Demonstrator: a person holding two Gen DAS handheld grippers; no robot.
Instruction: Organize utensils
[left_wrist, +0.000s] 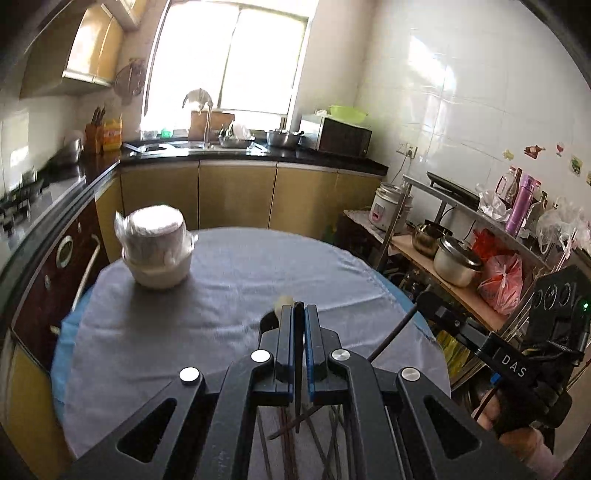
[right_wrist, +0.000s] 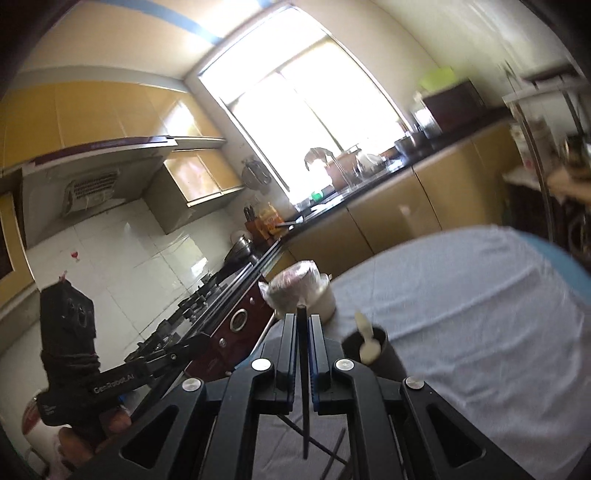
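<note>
Chopstick (left_wrist: 297, 365), seemingly, clamped upright between left gripper (left_wrist: 299, 314) jaws.

Right gripper (right_wrist: 303, 321) fingers (right_wrist: 286, 343) tight around black chopstick (right_wrist: 303, 376) above grey-clothed table (right_wrist: 461, 295).

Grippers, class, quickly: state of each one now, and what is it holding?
Left gripper: shut on a dark chopstick.
Right gripper: shut on a dark chopstick.

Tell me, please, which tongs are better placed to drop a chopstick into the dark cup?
Probably left: the dark cup sits just ahead of the left tongs, but beside the right tongs.
</note>
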